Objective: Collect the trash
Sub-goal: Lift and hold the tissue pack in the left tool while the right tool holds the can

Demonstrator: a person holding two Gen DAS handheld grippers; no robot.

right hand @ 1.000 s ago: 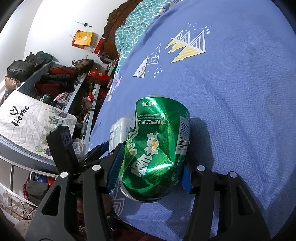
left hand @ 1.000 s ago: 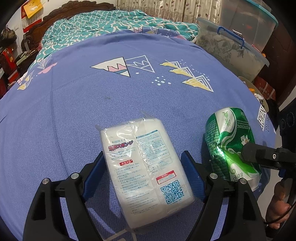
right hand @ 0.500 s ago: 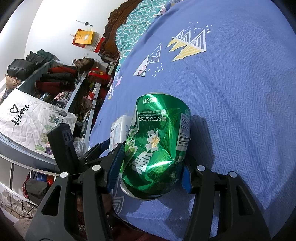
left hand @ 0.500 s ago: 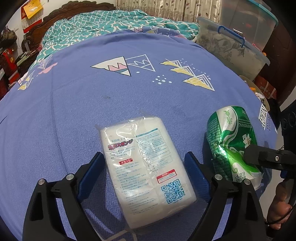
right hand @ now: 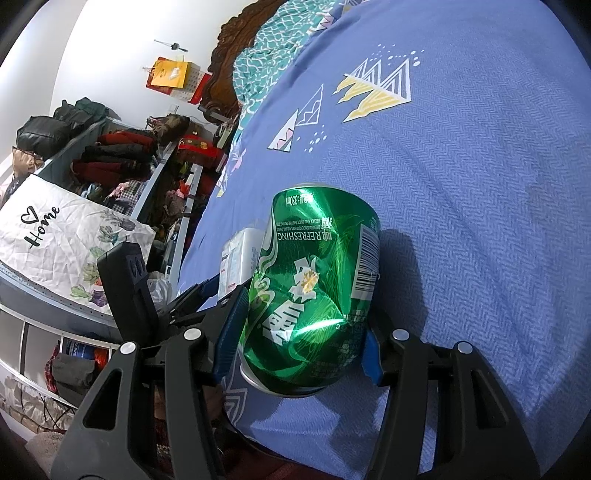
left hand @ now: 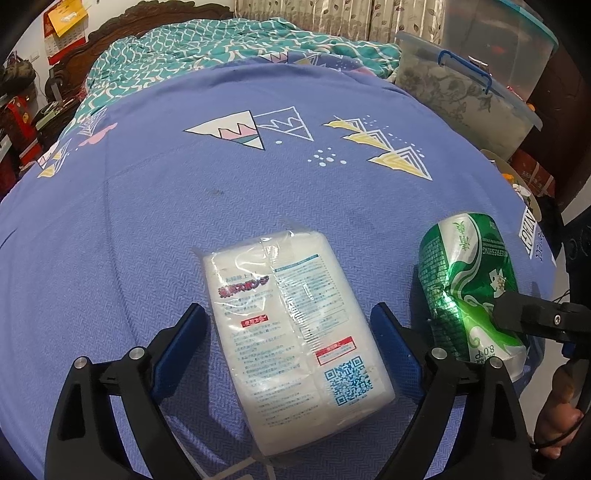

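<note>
A white plastic-wrapped packet (left hand: 295, 332) with printed text and a QR code lies on the blue bed sheet (left hand: 184, 192). My left gripper (left hand: 290, 332) is open, its blue pads on either side of the packet with gaps. A dented green soda can (right hand: 314, 291) is held between the pads of my right gripper (right hand: 299, 332), which is shut on it. The can (left hand: 469, 288) also shows in the left wrist view, to the right of the packet, with a right finger (left hand: 532, 317) across it. The packet's end (right hand: 236, 258) shows behind the can.
A teal patterned quilt (left hand: 221, 40) lies at the bed's far end by a carved wooden headboard (left hand: 122, 18). Clear lidded storage bins (left hand: 465, 85) stand right of the bed. Shelves of bags and clothes (right hand: 110, 155) stand along its other side.
My left gripper's jaws have spread wider around the packet. The right gripper has lifted the can slightly off the sheet.
</note>
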